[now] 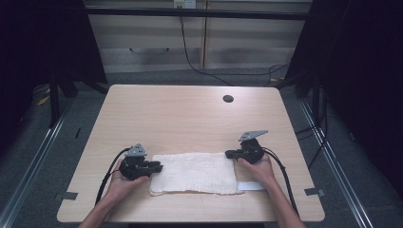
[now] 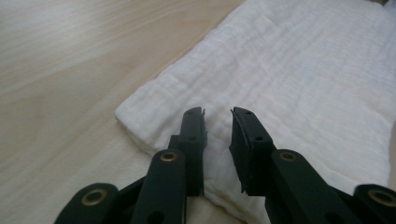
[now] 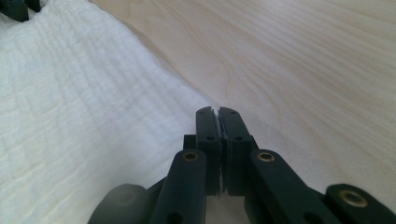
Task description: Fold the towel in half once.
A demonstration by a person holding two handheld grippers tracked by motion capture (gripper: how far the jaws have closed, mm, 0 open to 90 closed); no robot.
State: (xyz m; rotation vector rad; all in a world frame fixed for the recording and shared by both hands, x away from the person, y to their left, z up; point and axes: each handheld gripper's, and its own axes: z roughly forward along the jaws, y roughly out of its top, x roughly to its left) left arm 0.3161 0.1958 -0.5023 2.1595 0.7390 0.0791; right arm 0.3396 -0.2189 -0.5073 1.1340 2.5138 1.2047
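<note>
Your left gripper (image 2: 218, 116) hovers over the folded white muslin cloth (image 1: 195, 172) on the light wooden table (image 1: 180, 114), jaws slightly apart, gripping nothing. Your right gripper (image 3: 218, 112) pinches the cloth's far corner, jaws closed.

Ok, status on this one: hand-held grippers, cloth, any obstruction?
Left hand-held gripper open over cloth edge. Right hand-held gripper shut on cloth's corner. Table unobstructed.

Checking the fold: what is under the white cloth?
The white cloth lies flat on the wooden table. A white strip pokes out at its right end; anything beneath is covered.
</note>
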